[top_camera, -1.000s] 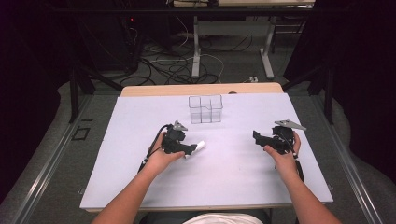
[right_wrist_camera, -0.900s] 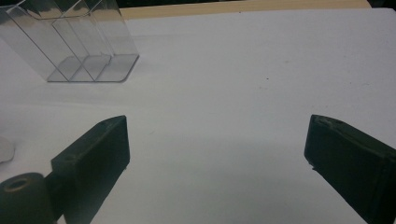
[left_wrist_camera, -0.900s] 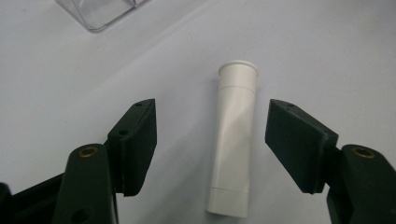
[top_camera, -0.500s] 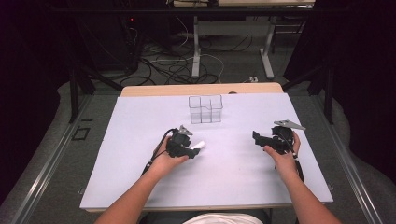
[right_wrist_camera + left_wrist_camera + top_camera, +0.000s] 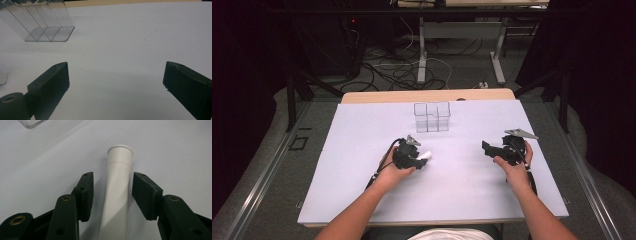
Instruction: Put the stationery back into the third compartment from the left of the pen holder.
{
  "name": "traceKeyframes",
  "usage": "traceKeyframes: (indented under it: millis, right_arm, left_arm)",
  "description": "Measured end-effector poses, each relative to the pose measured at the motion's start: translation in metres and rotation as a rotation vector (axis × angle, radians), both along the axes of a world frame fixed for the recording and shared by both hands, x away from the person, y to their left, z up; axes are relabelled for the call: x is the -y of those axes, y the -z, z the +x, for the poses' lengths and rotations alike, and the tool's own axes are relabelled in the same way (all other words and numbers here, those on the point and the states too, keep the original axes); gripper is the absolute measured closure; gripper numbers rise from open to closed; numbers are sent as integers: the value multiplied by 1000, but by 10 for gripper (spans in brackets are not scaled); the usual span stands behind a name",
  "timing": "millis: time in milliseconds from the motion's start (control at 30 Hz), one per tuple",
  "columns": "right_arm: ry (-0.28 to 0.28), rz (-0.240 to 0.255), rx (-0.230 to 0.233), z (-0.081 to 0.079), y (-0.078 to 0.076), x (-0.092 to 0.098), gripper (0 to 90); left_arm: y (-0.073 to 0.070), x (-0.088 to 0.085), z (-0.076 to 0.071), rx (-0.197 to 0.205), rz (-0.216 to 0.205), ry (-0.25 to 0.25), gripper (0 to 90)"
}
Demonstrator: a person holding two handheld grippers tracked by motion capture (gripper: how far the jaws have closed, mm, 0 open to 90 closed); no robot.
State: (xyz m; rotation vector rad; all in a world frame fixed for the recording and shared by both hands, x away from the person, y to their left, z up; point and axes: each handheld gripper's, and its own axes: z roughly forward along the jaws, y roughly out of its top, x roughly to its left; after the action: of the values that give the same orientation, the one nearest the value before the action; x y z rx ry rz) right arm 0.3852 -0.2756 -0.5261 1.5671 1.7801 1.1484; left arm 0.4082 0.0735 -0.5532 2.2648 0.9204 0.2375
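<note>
A white plastic tube (image 5: pixel 117 182) with a flared rim lies flat on the white table (image 5: pixel 362 190). My left gripper (image 5: pixel 112 173) straddles it, one black jaw on each side. Its jaws have just been closing on the tube, and a narrow gap still shows on both sides, so the pads do not press it. In the high view the tube's end (image 5: pixel 425 154) pokes out to the right of the left gripper (image 5: pixel 418 160). My right gripper (image 5: pixel 486 147) rests at the table's right with its jaws wide apart and nothing between them (image 5: pixel 116 66).
A clear plastic box (image 5: pixel 432 117) with several compartments stands at the middle back of the table; it also appears at the upper left of the right gripper view (image 5: pixel 42 22). A wooden table edge (image 5: pixel 427 95) runs behind it, with cables on the floor beyond.
The left gripper has edged a little to the right over the white tube, so less of the tube sticks out. The right hand has not moved.
</note>
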Motion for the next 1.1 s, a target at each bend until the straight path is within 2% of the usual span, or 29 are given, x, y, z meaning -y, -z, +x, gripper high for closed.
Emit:
traceKeyframes:
  millis: [400, 533, 633, 767, 1100]
  right_arm:
    - [4, 6, -4, 0, 1, -2, 60]
    - [4, 6, -5, 0, 1, -2, 60]
    - [4, 7, -6, 1, 1, -2, 60]
    - [3, 5, -6, 1, 1, -2, 60]
    - [1, 5, -6, 1, 1, -2, 60]
  left_arm:
    - [2, 4, 2, 13, -8, -1, 554]
    - [2, 7, 2, 29, -8, 2, 575]
    - [1, 7, 3, 18, -1, 10, 594]
    - [3, 9, 2, 43, 1, 2, 631]
    - [3, 8, 3, 39, -4, 0, 664]
